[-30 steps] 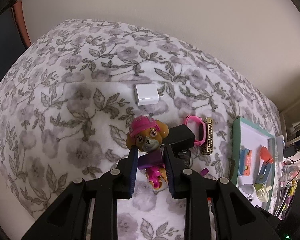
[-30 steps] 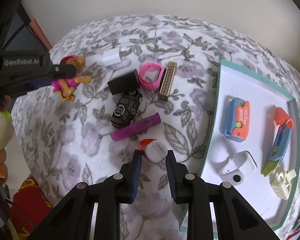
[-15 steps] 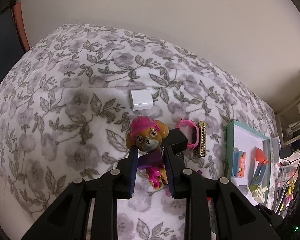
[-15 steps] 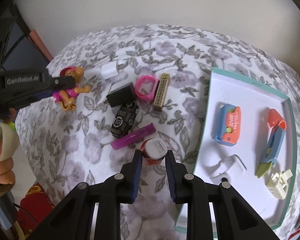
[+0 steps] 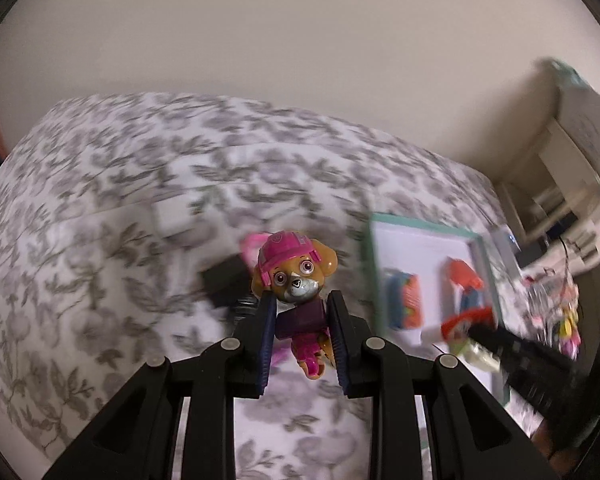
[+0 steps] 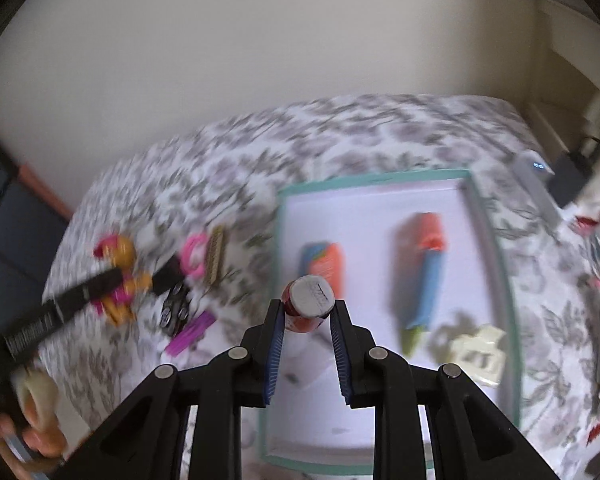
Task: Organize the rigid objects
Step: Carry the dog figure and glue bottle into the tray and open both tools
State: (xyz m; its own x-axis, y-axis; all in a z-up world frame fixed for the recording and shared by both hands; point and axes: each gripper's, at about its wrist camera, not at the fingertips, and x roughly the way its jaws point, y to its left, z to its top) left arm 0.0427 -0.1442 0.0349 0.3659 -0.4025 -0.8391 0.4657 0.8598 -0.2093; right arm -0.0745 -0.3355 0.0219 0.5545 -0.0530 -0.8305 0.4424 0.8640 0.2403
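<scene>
Both grippers have swung toward the tray since a second ago, each carrying its load off the bedspread; background now blurred.

Left wrist view: left gripper (image 5: 302, 312) pinches a pup figure (image 5: 294, 276) by its purple torso, pads pressed on both sides. Figure's long axis runs along the fingers: head with pink helmet past the fingertips, face turned toward the camera, pink legs back between the jaws. It hangs above the floral bedspread (image 5: 100, 240), just left of the tray (image 5: 420, 228). Tray holds a blue-orange piece (image 5: 404, 300) and an orange-tipped one (image 5: 462, 276). Right gripper's arm crosses the tray's near corner at lower right.

Right wrist view: right gripper (image 6: 308, 312) clamps a small red bottle (image 6: 306, 308), grey cap end facing the camera side and up, red body pointing down and away. It is held over the tray's (image 6: 292, 196) left part, near the blue-orange piece (image 6: 324, 260). Left of the tray, on the bedspread (image 6: 340, 136): pink ring (image 6: 192, 258), gold bar (image 6: 215, 254), black car (image 6: 176, 308), purple stick (image 6: 190, 332).
</scene>
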